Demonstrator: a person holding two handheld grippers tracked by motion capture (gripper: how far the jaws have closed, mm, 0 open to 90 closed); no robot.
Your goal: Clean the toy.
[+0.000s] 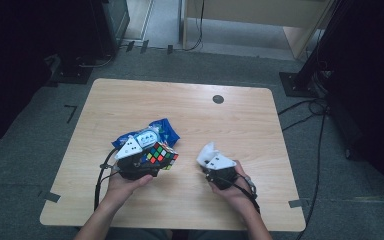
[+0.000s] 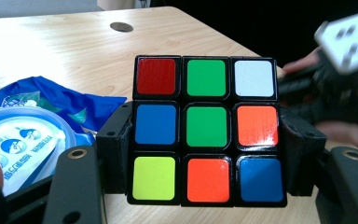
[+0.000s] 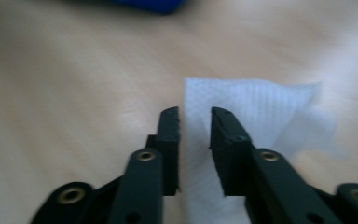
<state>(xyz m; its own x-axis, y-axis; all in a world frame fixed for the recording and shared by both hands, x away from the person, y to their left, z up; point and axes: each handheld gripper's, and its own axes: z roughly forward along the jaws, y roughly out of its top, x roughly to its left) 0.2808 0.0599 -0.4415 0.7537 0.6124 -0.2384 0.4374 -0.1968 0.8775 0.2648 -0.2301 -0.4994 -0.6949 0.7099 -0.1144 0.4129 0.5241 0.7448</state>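
Observation:
A scrambled Rubik's cube (image 2: 206, 130) sits clamped between the jaws of my left gripper (image 2: 208, 151), its green-centred face toward the camera. In the high view the cube (image 1: 163, 154) is held just above the table, left of centre, by the left gripper (image 1: 151, 162). A white tissue (image 3: 256, 112) lies flat on the wood under my right gripper (image 3: 195, 113). Its jaws stand a narrow gap apart over the tissue's left edge. In the high view the tissue (image 1: 207, 150) pokes out beyond the right gripper (image 1: 211, 161).
A blue packet (image 1: 156, 130) with a round white lid (image 2: 18, 142) lies just behind the left gripper. The wooden table (image 1: 130, 210) has a dark round grommet (image 1: 218, 99) near its far edge. Cables and dark stands surround the table on the floor.

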